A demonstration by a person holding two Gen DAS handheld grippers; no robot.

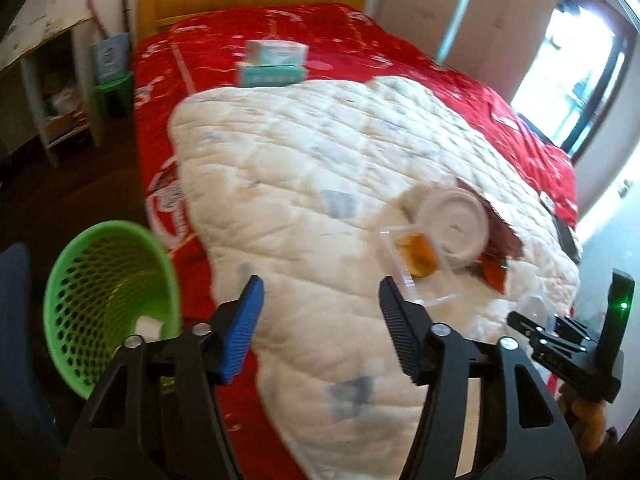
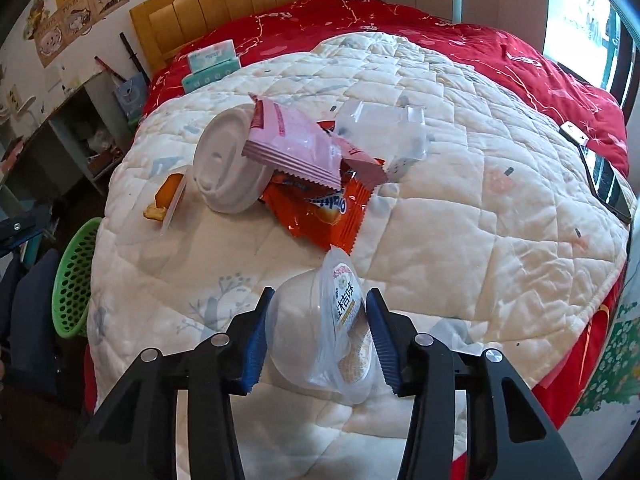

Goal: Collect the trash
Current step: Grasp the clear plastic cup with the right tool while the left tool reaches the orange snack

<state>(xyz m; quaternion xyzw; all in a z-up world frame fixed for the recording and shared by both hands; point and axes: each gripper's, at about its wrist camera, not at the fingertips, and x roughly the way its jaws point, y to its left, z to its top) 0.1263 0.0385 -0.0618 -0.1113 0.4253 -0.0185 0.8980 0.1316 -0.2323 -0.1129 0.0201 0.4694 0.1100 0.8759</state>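
Trash lies on a white quilt (image 2: 460, 184): a white plastic lid (image 2: 224, 164), a pink wrapper (image 2: 296, 144), an orange wrapper (image 2: 324, 212), a clear plastic tray (image 2: 380, 128) and a clear lid with orange food (image 2: 168, 196). My right gripper (image 2: 320, 332) has its jaws around a clear plastic wrapper with printed label (image 2: 340, 320), touching both pads. My left gripper (image 1: 320, 308) is open and empty above the quilt's left edge. The green mesh bin (image 1: 108, 288) stands on the floor to its left; it also shows in the right wrist view (image 2: 76, 276). The lid (image 1: 452, 228) lies ahead right.
Tissue boxes (image 1: 272, 62) sit on the red bedspread (image 1: 440, 76) near the wooden headboard (image 2: 240, 4). A phone and tablet (image 2: 600, 176) lie at the quilt's right edge. A desk with shelves (image 1: 48, 92) and a green stool (image 1: 114, 88) stand left of the bed.
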